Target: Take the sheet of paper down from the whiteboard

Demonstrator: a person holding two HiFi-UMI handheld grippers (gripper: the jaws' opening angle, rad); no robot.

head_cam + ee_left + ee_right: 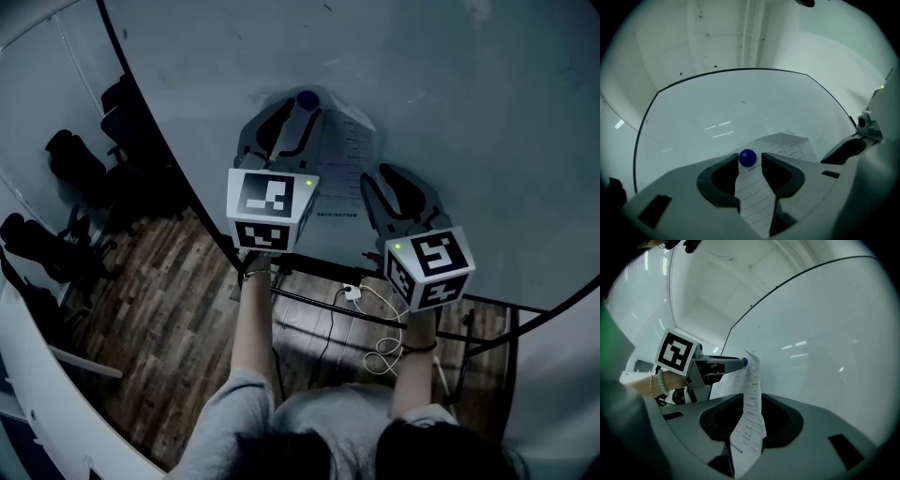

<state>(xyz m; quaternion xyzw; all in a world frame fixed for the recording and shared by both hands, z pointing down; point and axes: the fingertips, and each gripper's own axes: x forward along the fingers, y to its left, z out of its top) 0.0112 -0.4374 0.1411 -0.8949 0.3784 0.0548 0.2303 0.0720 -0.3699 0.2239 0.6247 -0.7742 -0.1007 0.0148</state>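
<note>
From the head view, the sheet of paper [345, 164] hangs on the whiteboard [469, 112] at about 12 o'clock from centre, with both grippers on it. My left gripper [292, 117] is at the sheet's 12 o'clock end. Its jaws stand a little apart with the blue magnet [747, 157] between their tips. The left jaw looks to be right against the ball and the right jaw shows a thin gap, so I can't call it a firm clamp. My right gripper [751, 404] sits at the sheet's 4 o'clock edge. Its own view shows the jaws closed on the lower part of the paper, which runs up from between them toward the magnet.

The sheet is white, printed with a ruled table of small text too fine to read. It bows away from the board along its length, held flat only under the magnet.

At 9 o'clock in the head view, dark office chairs [80, 164] stand on a wood-plank floor [178, 309]. At 6 o'clock, a white cable [380, 309] loops by the board's black frame [319, 274]. A bead bracelet [658, 380] shows on the left wrist.
</note>
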